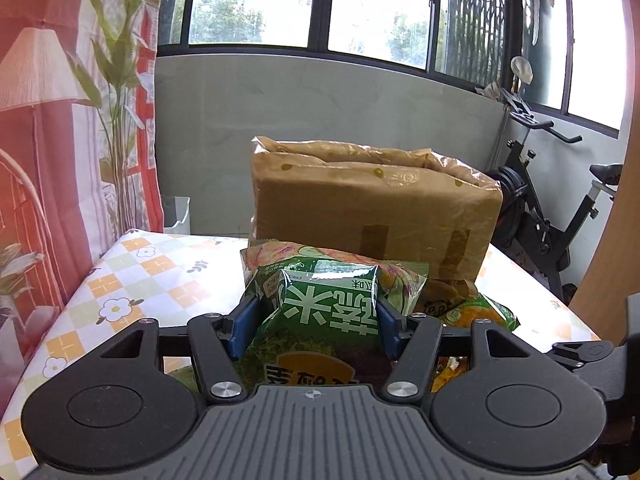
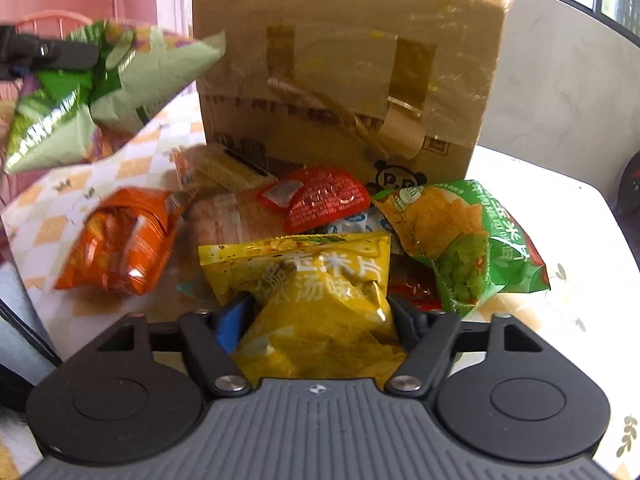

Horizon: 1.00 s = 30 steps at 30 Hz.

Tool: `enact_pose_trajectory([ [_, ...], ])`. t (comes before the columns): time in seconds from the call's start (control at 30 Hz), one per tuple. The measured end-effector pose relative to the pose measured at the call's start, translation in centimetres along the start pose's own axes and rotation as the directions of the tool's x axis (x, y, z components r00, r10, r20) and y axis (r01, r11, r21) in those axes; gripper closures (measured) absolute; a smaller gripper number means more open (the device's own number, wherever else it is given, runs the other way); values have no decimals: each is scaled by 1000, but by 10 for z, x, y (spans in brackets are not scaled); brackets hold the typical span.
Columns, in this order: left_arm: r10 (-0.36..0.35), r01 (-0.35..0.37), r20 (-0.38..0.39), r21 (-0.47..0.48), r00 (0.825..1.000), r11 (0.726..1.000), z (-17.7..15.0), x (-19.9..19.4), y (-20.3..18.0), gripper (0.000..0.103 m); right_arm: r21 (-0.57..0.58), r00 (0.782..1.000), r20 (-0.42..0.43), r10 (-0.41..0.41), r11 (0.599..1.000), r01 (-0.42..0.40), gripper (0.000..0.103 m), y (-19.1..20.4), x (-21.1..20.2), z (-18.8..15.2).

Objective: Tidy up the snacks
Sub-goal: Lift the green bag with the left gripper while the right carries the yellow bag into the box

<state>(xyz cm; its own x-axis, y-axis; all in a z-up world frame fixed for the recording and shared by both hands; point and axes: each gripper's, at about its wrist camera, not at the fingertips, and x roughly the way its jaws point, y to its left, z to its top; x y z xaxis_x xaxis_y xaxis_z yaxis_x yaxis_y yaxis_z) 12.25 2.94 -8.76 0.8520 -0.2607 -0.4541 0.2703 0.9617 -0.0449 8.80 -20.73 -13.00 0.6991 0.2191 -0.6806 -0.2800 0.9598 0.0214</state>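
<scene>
Snack packets heaped on the checked tablecloth point(image 1: 120, 280) near a taped cardboard box point(image 2: 344, 76), left gripper point(image 1: 316, 320) clamping a green bag point(image 1: 320, 312) (held aloft), right gripper point(image 2: 320, 316) pinching a yellow chip bag point(image 2: 312, 296).
</scene>
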Motion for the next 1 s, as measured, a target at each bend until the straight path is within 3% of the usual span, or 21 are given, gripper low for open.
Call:
enact_pose_trajectory([
  [0.37,31,-32,94,5,995,999,21,-31,3,40,67,987,160,12,997,-23,38,-5,-63,32],
  [0.6,30,-39,181,49,983,998,61,-40,3,40,41,950,312,16,999,-30,38,-11,-95,76],
  [0.8,-4,-14,193,91,981,996,107,-19,-4,39,18,921,390,-23,1000,17,38,-24,-96,128],
  [1.0,10,-28,158,108,987,994,150,34,-16,39,69,898,423,-118,993,98,38,-40,-77,173],
])
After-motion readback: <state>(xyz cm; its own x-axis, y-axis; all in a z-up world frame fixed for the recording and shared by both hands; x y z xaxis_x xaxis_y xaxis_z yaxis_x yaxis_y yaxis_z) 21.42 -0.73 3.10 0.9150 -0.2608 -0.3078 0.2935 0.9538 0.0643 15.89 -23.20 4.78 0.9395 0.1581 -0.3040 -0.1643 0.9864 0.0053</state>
